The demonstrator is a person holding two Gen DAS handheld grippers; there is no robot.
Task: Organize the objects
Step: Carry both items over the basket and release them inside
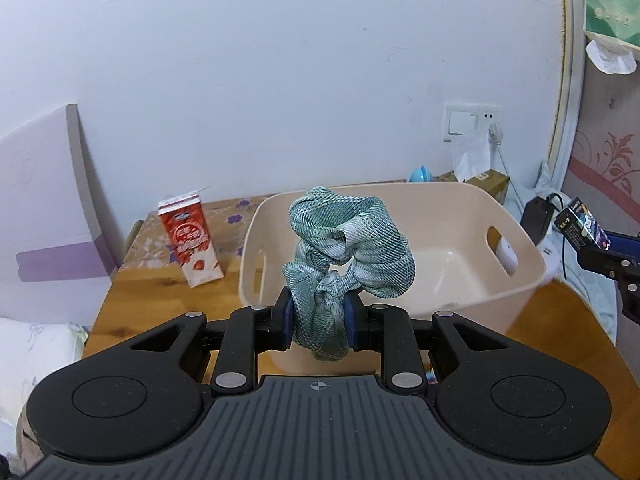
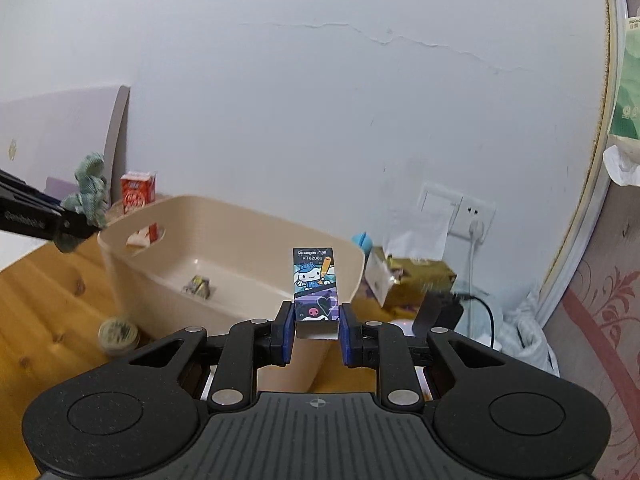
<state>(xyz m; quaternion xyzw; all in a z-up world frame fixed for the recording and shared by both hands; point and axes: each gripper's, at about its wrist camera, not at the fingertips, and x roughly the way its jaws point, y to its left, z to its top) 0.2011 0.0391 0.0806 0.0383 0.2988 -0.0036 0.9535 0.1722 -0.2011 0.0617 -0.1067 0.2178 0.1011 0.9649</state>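
Over bin (image 1: 516,236): L gripper (image 1: 318,316) clamps scrunchie (image 1: 352,240) above near wall, R gripper (image 2: 316,330) pinches upright card box (image 2: 316,284) at bin's right end.

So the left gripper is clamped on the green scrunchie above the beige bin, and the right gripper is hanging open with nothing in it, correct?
Not quite. The right gripper is not open: in the right wrist view it is shut on a small cartoon-printed box. The rest holds: the left gripper is clamped on the green scrunchie above the beige bin.
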